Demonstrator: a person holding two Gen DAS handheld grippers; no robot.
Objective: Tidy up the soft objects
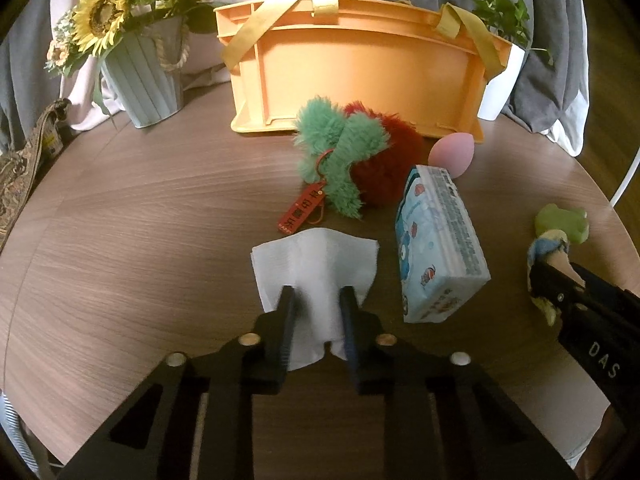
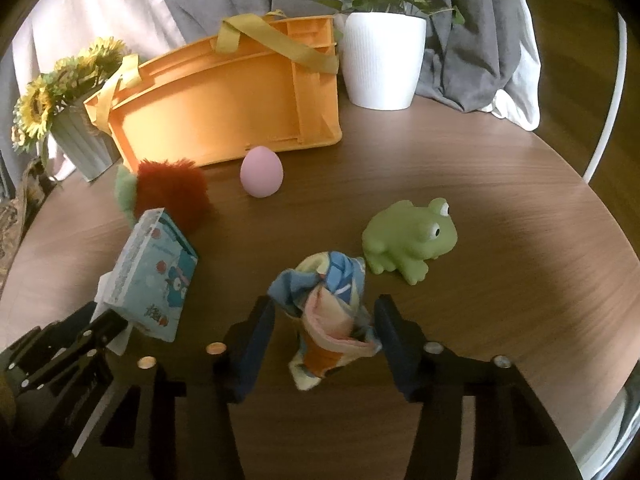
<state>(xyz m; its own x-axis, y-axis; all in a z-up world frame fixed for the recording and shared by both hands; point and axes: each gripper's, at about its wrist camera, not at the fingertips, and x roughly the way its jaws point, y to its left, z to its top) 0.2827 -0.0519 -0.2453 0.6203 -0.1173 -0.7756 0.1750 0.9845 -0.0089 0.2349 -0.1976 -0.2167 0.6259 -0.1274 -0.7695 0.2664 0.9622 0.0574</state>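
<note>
My left gripper [image 1: 316,294] straddles a white tissue [image 1: 316,264] lying on the wooden table, jaws open around it. My right gripper [image 2: 326,310] is open around a crumpled multicoloured cloth [image 2: 326,312]; it is seen from the left wrist view [image 1: 560,284] too. A blue tissue pack [image 1: 438,244] lies between them, also in the right wrist view [image 2: 154,276]. A red-and-green plush [image 1: 352,160], a pink egg-shaped sponge [image 2: 262,173] and a green rubber frog [image 2: 412,236] sit on the table. An orange basket [image 1: 360,68] with yellow handles stands behind.
A sunflower pot [image 1: 144,76] stands at the back left, and a white plant pot [image 2: 382,62] at the back right. Grey and white fabric hangs behind. A patterned strap [image 1: 24,168] lies at the table's left edge.
</note>
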